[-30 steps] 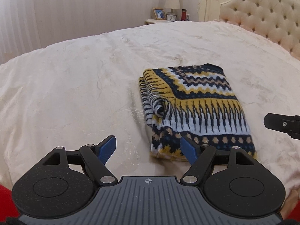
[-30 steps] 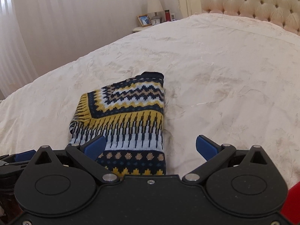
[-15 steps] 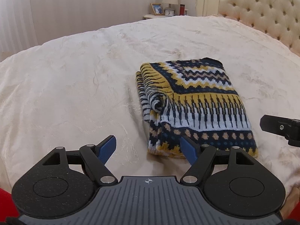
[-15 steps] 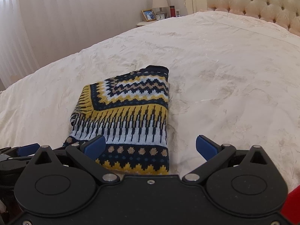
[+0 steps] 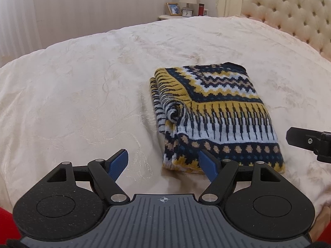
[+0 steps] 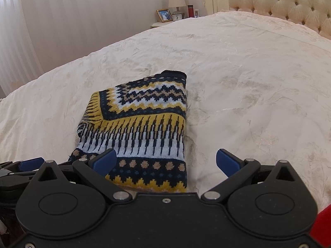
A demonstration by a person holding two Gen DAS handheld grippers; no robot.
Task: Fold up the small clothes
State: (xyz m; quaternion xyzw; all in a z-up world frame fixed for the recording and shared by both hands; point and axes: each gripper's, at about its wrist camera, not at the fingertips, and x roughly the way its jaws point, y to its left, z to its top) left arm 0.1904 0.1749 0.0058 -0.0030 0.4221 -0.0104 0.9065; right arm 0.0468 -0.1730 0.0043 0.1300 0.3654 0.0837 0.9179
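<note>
- The left gripper (image 5: 163, 162) is seen with its blue fingers (image 5: 118, 163) spread apart and nothing held between them; the right-hand finger lies in front of the near edge of the sweater without pressing on it.
- The right gripper (image 6: 165, 163) is likewise seen with its fingers (image 6: 226, 161) parted and empty; the left-hand one overlaps the sweater's lower left corner in the picture.
- The folded sweater (image 5: 217, 115), knitted in navy, yellow, pale blue and tan bands, is laid flat on the bed (image 5: 82, 82), just ahead of both grippers, its rolled edge turned to the left.
- No brand or label can be read on the sweater or the grippers; only a small crosshair mark (image 5: 164, 199) is seen on the left gripper's grey body.
- On the nightstand (image 6: 161, 23) beyond the bed a picture frame (image 6: 164, 15), a small clock (image 6: 177, 17), a lamp (image 6: 176, 1) and a red bottle (image 6: 190, 10) are seen; any writing there is too small to read.
- Compared with a second ago, the sweater is unchanged in its fold, and both pairs of fingers are opened as widely as before; the views are shifted only slightly.
</note>
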